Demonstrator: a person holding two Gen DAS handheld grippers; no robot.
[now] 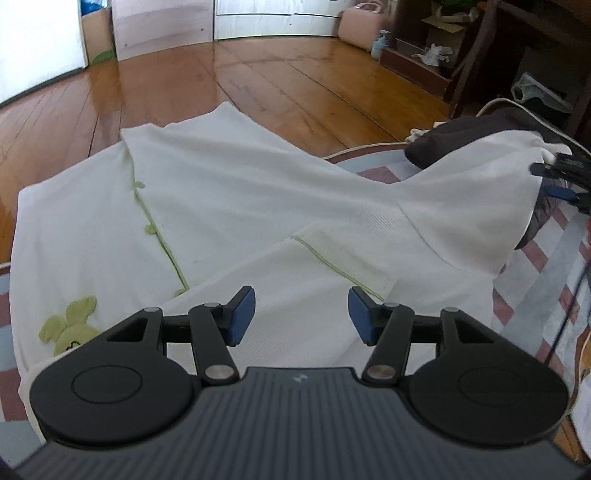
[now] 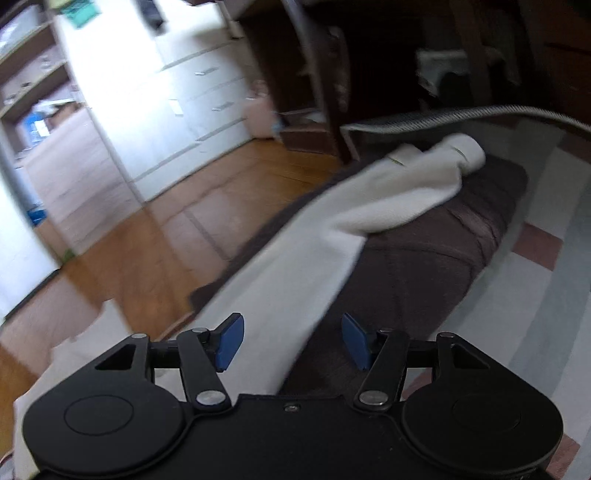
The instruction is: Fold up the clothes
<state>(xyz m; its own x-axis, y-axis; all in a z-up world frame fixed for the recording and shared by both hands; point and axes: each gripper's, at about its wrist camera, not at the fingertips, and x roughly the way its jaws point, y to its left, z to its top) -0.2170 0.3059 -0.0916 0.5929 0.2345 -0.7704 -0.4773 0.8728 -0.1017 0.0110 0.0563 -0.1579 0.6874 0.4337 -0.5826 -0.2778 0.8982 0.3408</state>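
A white garment (image 1: pixel 240 206) with green stitching and a green frog patch (image 1: pixel 70 325) lies spread over a striped rug, its far part on the wooden floor. My left gripper (image 1: pixel 303 314) hovers open just above its near folded part, with nothing between the blue pads. One sleeve (image 2: pixel 399 192) is draped to the right over a dark brown folded cloth (image 2: pixel 436 251). My right gripper (image 2: pixel 293 341) stands open over that sleeve's near stretch, holding nothing. It also shows at the right edge of the left wrist view as the right gripper (image 1: pixel 561 177), beside the sleeve end.
The striped rug (image 1: pixel 535 295) has grey, white and red bands. A wooden floor (image 1: pixel 295 81) runs back to white cabinets (image 2: pixel 207 92). Dark wooden furniture (image 1: pixel 480 55) and a pink bag (image 1: pixel 358 26) stand at the back right. A thin cable (image 1: pixel 569 306) crosses the rug.
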